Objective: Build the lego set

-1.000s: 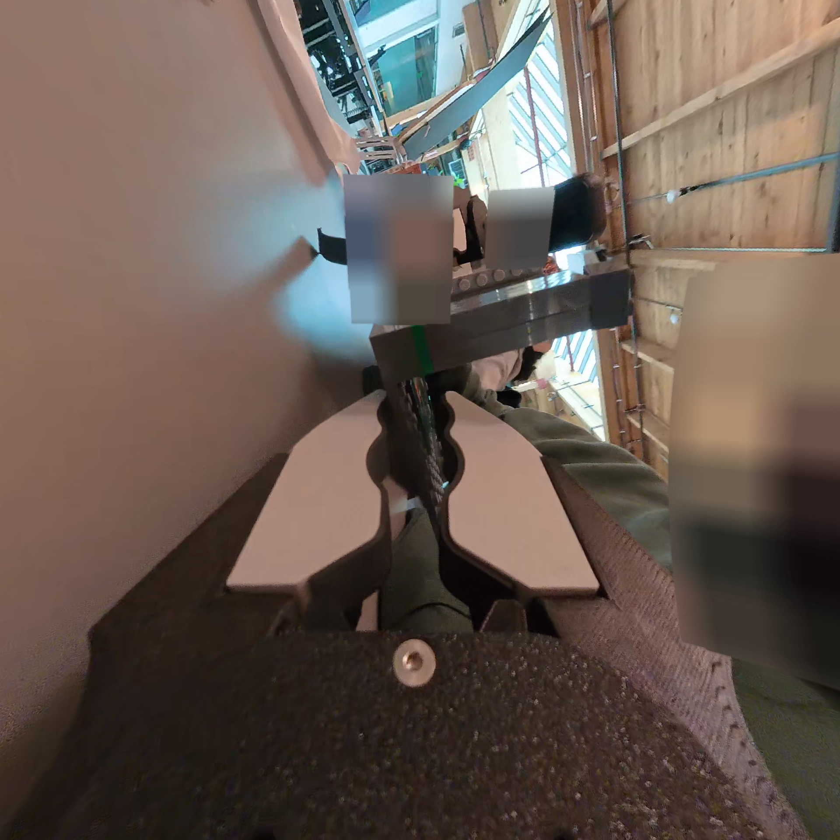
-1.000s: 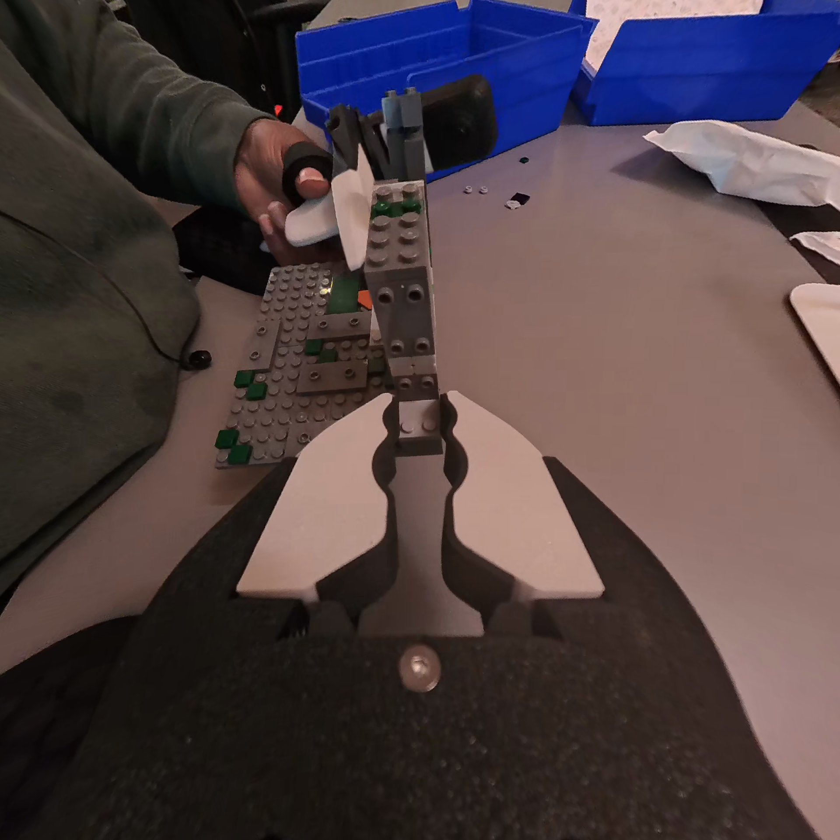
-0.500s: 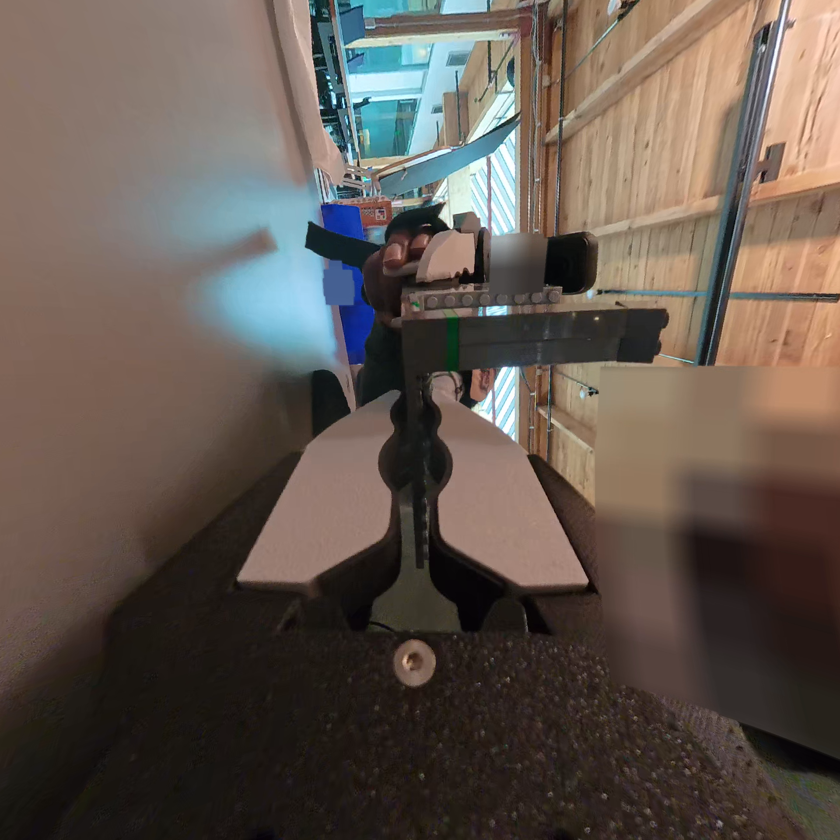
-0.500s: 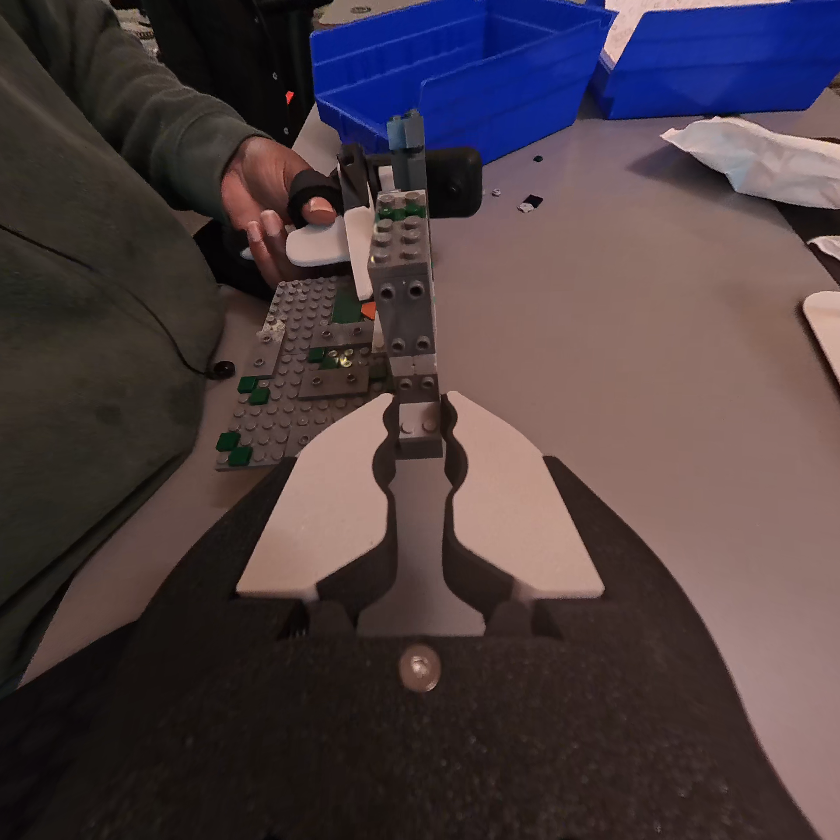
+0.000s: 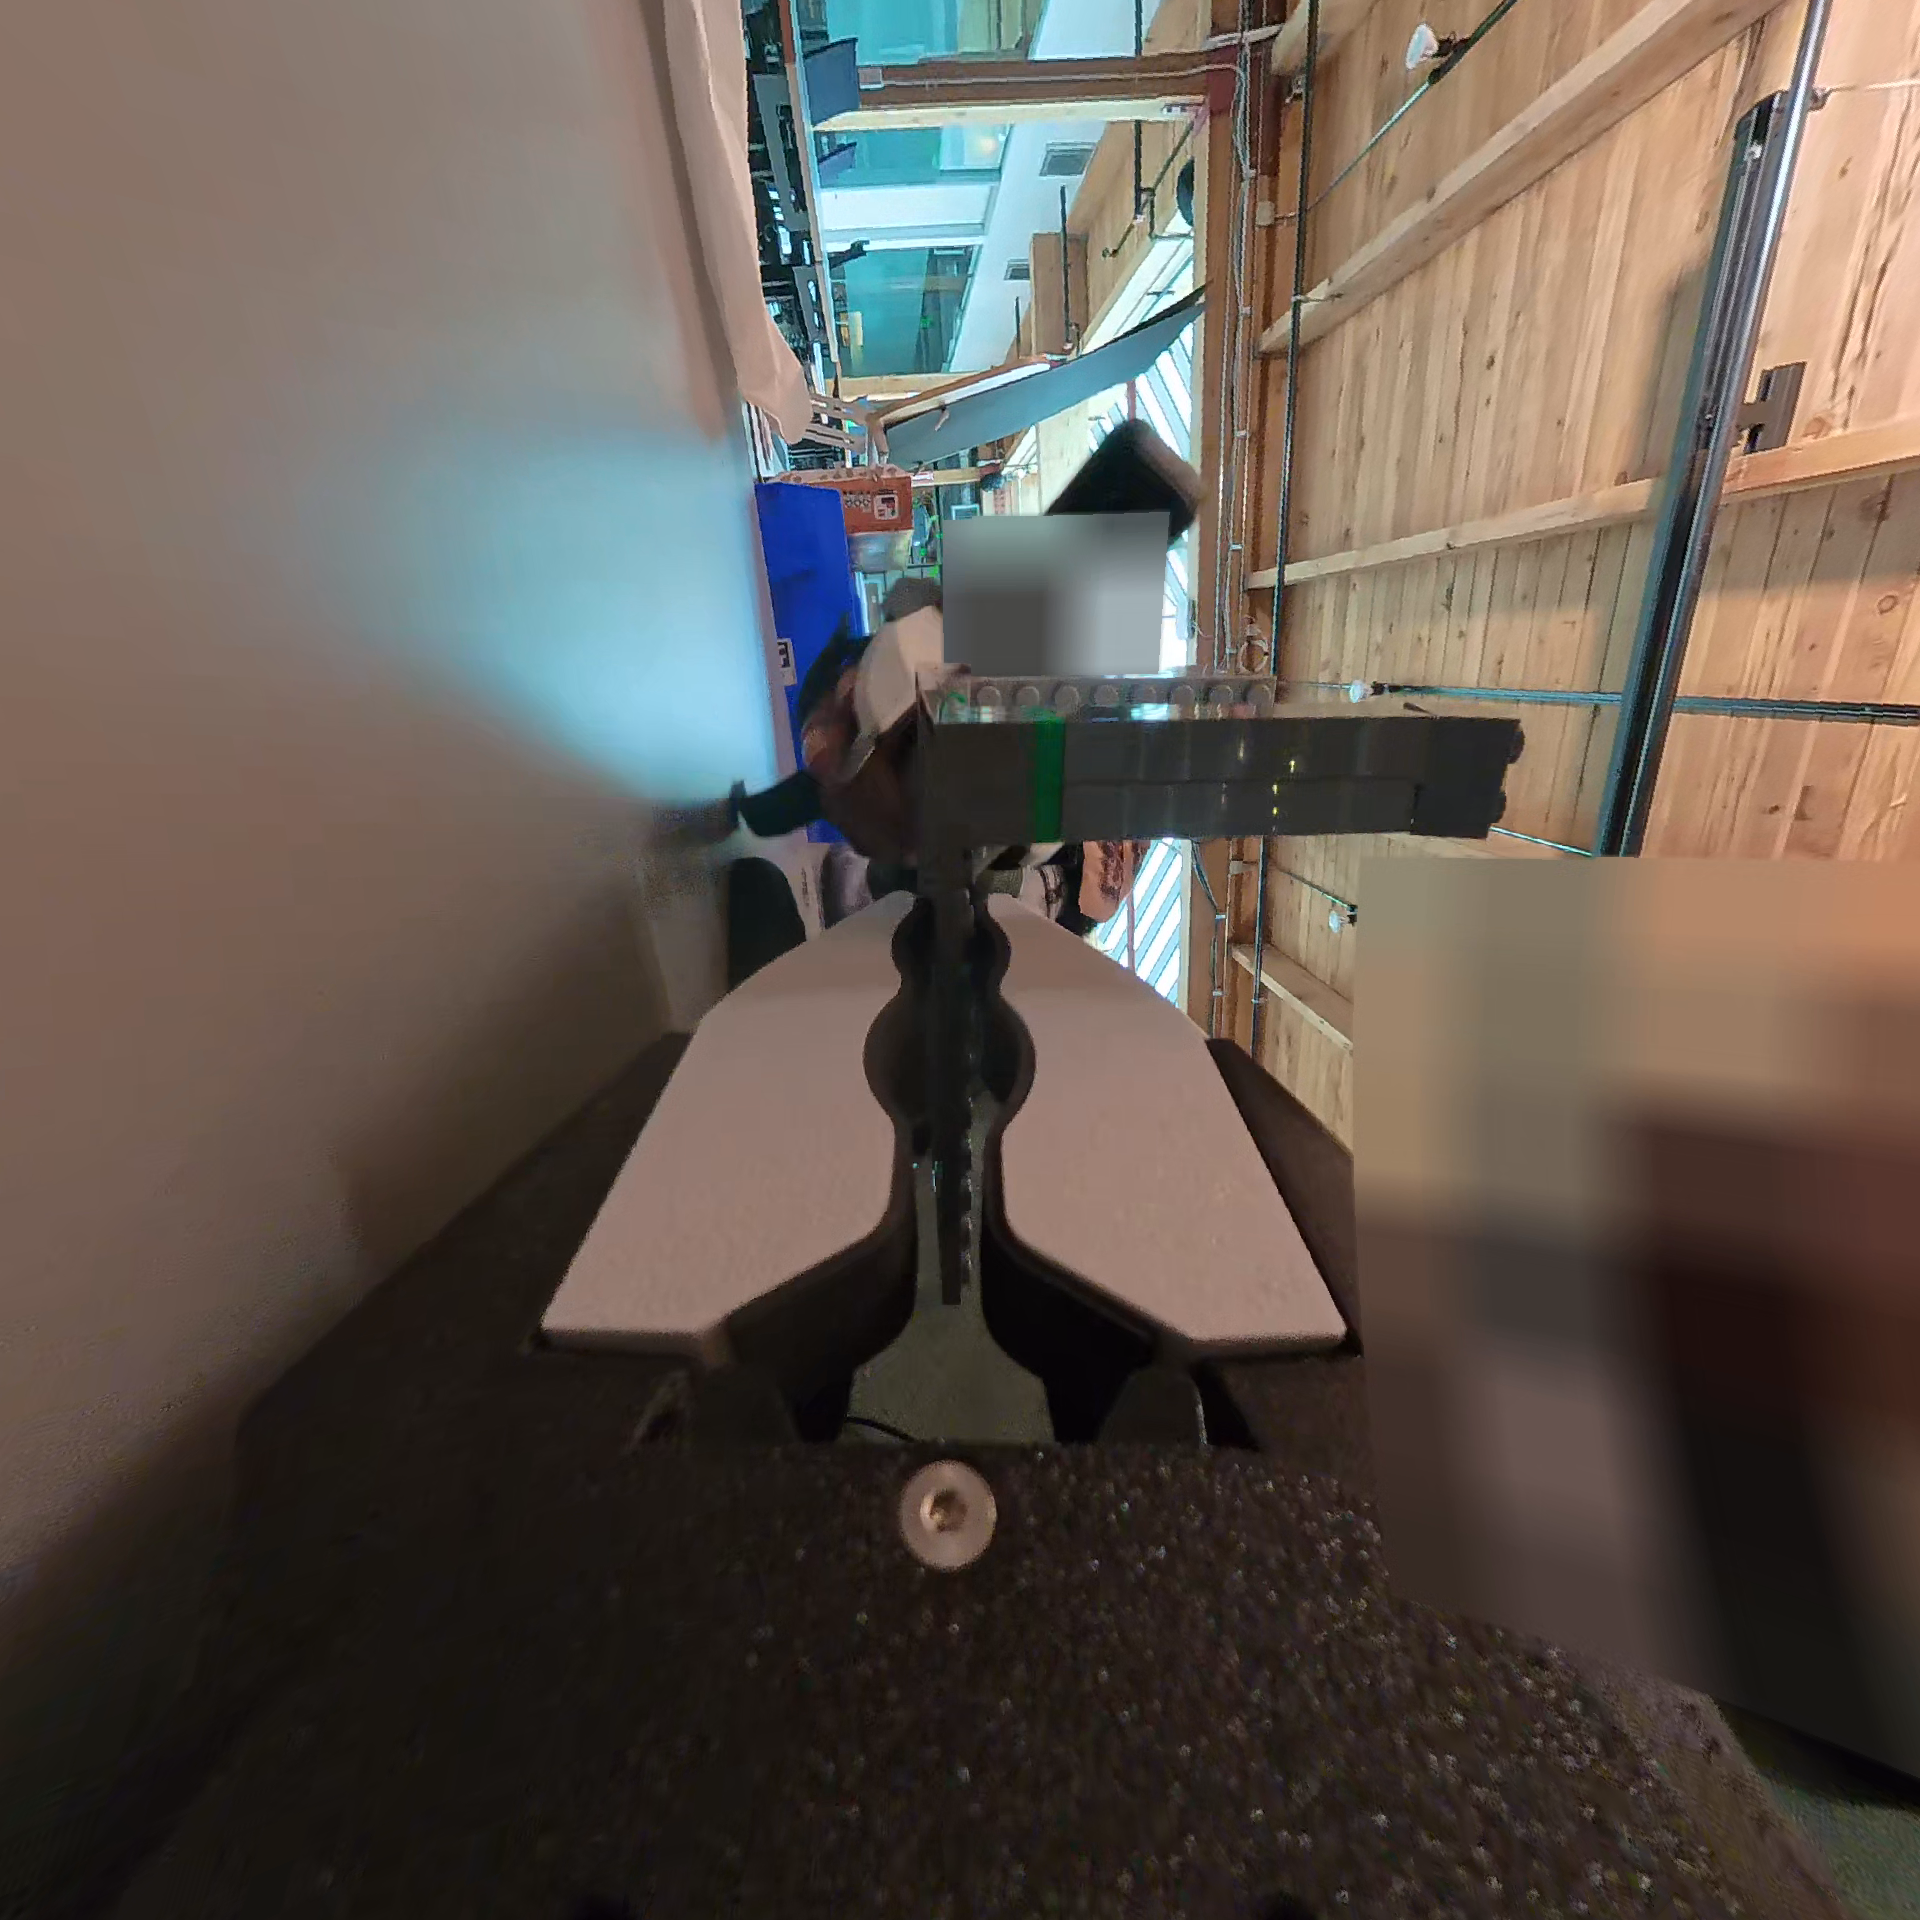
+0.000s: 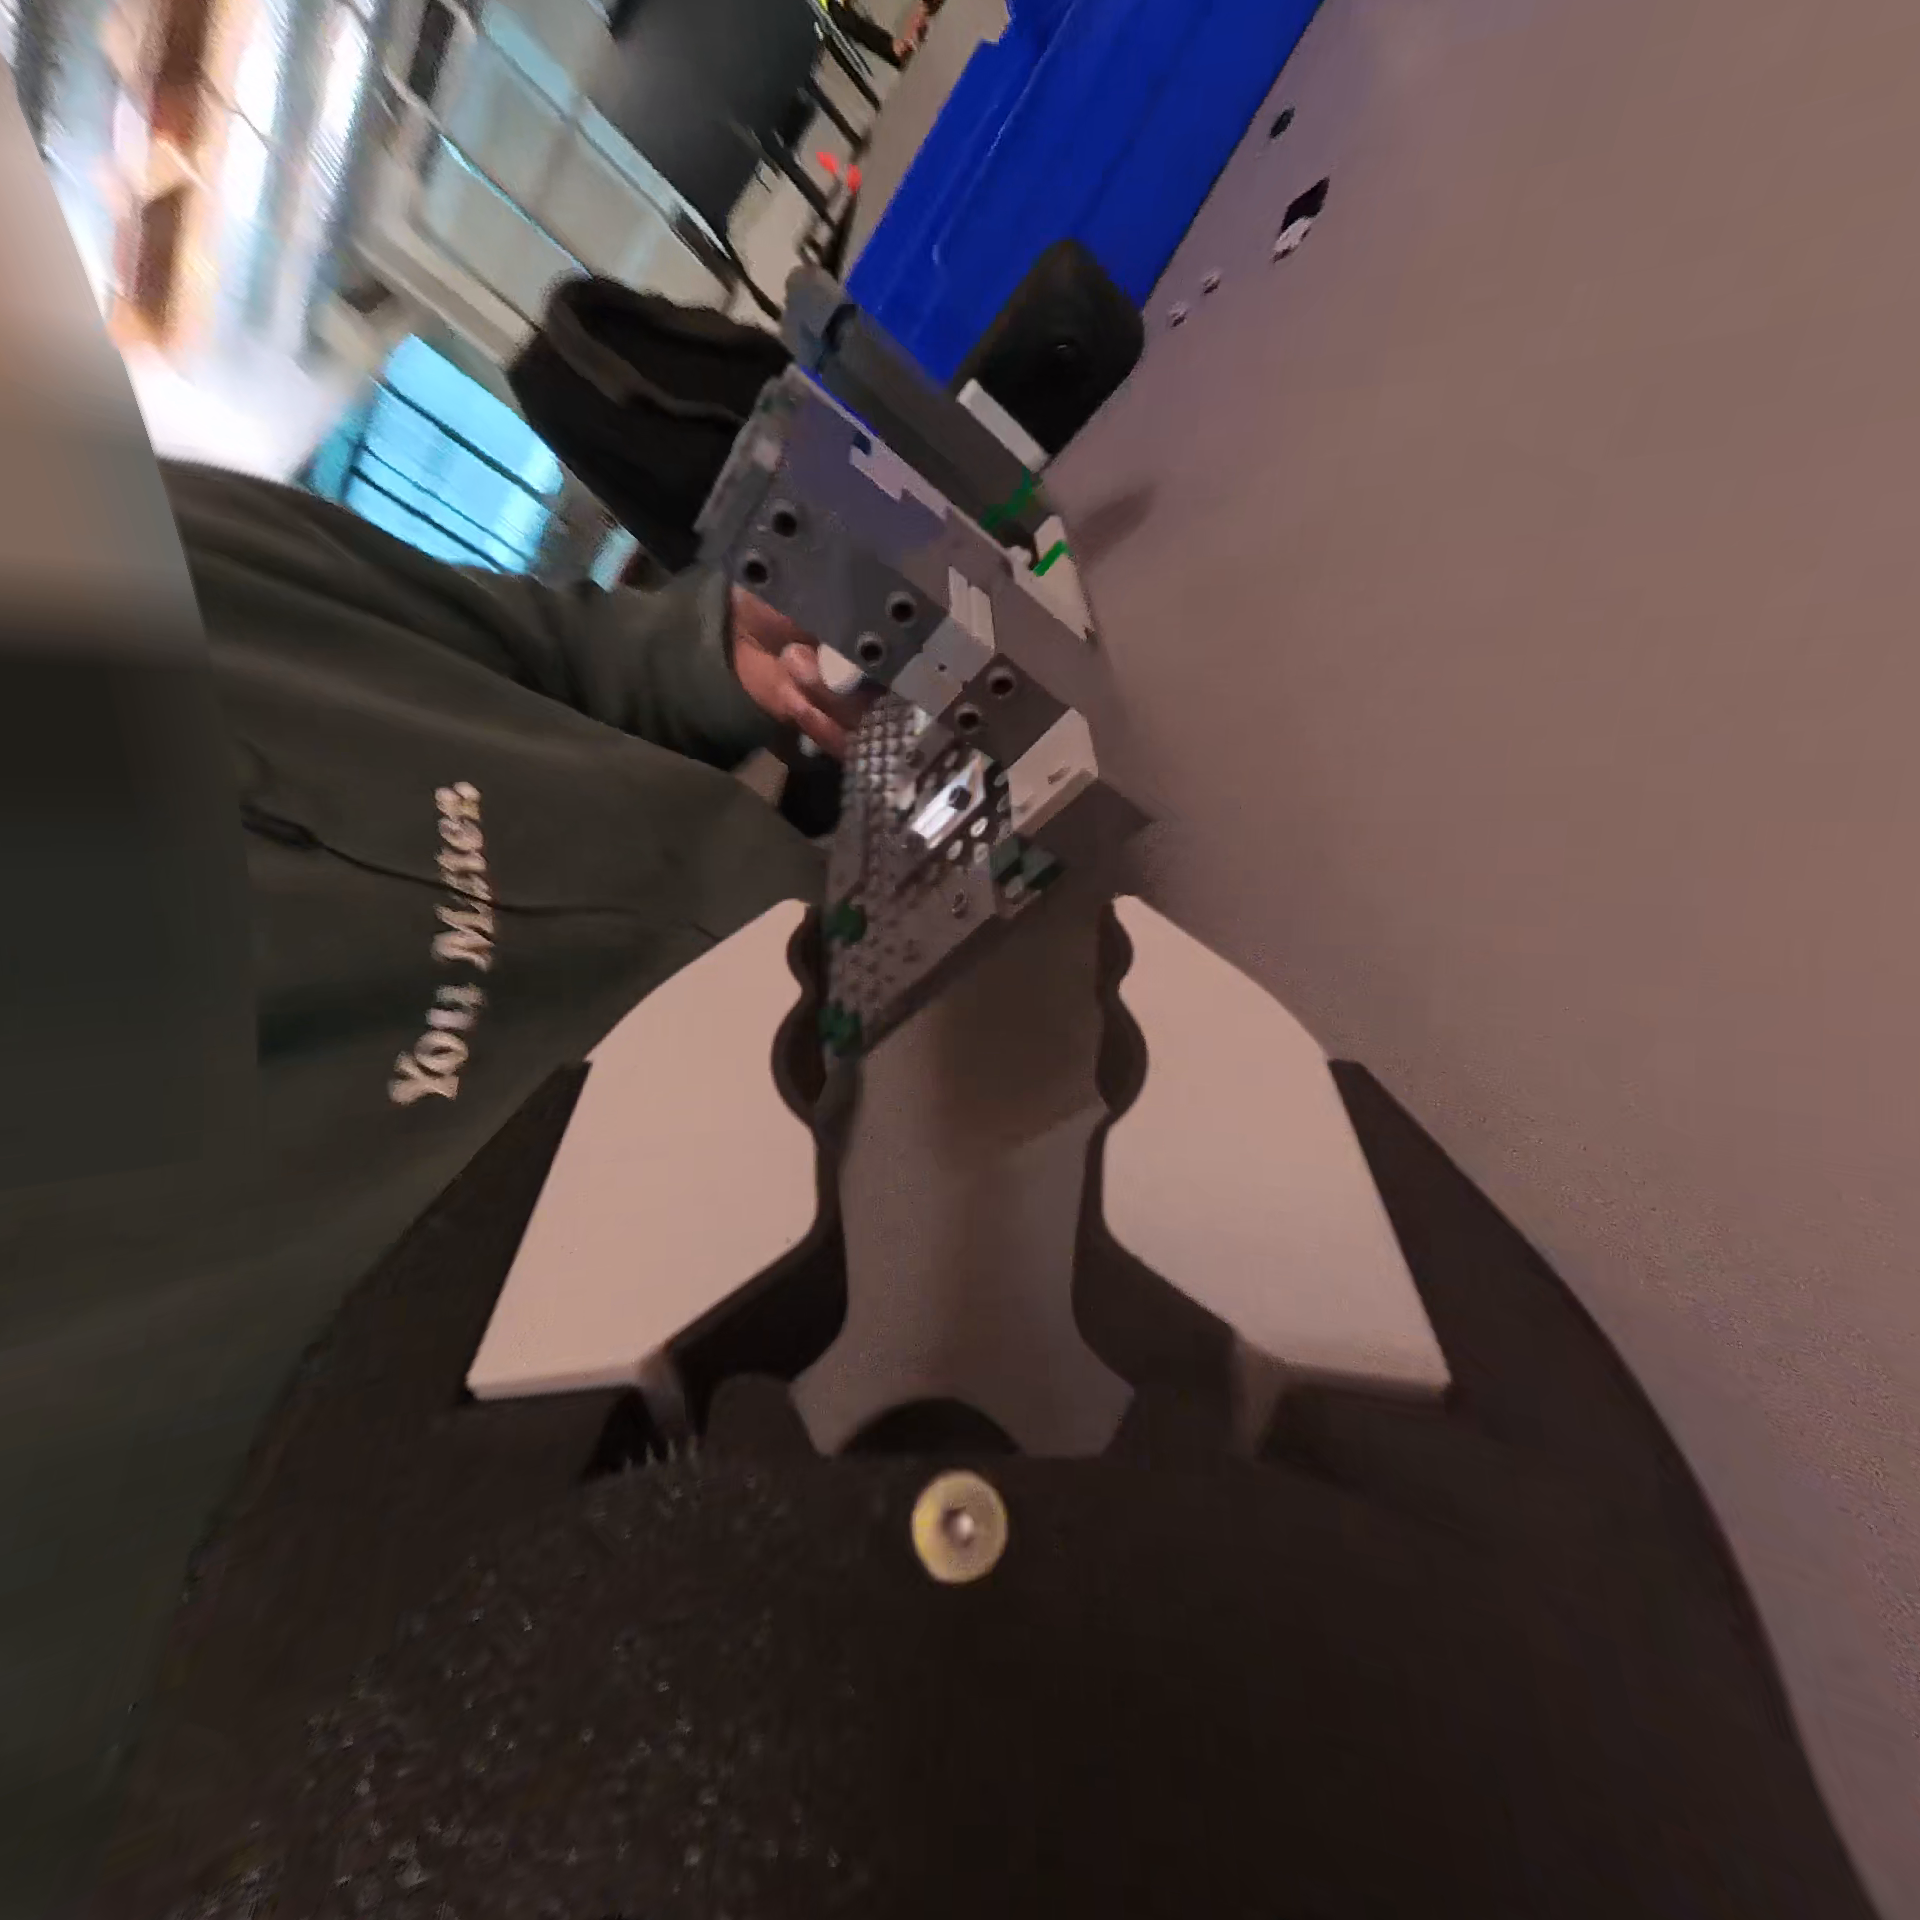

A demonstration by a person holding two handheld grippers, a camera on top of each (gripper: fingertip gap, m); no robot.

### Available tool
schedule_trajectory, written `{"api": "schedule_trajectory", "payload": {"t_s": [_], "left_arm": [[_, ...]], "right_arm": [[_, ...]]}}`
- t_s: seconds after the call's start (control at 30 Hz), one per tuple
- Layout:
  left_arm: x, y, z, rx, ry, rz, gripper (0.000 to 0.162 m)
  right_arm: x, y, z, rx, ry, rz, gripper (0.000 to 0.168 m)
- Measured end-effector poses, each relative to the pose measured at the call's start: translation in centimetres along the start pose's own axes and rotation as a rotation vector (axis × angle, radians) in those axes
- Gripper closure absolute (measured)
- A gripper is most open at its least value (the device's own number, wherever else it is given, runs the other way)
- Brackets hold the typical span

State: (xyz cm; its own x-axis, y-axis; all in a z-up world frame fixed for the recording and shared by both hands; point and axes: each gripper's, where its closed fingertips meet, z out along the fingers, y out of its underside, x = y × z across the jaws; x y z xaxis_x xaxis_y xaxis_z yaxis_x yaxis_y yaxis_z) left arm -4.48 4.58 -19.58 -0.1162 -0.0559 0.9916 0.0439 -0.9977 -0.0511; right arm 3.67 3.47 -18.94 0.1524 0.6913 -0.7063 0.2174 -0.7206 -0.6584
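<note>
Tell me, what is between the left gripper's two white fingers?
A thin Lego plate, edge-on, clamped in the left gripper; a grey brick wall with a green stripe juts from it past the tips. The left wrist view shows this.

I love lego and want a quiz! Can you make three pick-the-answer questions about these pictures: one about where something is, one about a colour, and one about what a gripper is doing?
1. Where is the blue bin?
A) behind the lego build
B) under the table
C) on top of the build

2. What colour is the stripe on the dark grey lego wall?
A) red
B) green
C) yellow

3. What is the left gripper doing?
A) wide open, holding nothing
B) shut on the grey baseplate
C) shut on a paper

Answers:
1 A, the bin shows beyond the build.
2 B, one green band crosses the wall.
3 B, its fingers pinch the baseplate's thin edge.
</note>
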Motion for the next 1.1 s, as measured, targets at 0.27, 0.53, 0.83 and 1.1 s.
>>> {"api": "schedule_trajectory", "payload": {"t_s": [0.27, 0.53, 0.83, 1.1], "left_arm": [[0.4, 0.0, 0.2, 0.011, 0.015, 0.007, 0.155], [0.4, 0.1, 0.4, 0.015, 0.015, 0.023, 0.156], [0.2, 0.3, 0.5, 0.011, -0.024, 0.073, 0.155], [0.5, 0.5, 0.3, -0.033, -0.075, 0.231, 0.142]], "right_arm": [[-1.3, -0.3, 3.5, 0.164, -0.137, 0.371, 0.117], [-0.6, -1.6, 5.9, 0.262, -0.154, 0.470, 0.138], [-0.1, -1.6, 6.6, 0.321, -0.169, 0.507, 0.160], [0.0, -1.4, 6.5, 0.334, -0.184, 0.552, 0.160]]}}
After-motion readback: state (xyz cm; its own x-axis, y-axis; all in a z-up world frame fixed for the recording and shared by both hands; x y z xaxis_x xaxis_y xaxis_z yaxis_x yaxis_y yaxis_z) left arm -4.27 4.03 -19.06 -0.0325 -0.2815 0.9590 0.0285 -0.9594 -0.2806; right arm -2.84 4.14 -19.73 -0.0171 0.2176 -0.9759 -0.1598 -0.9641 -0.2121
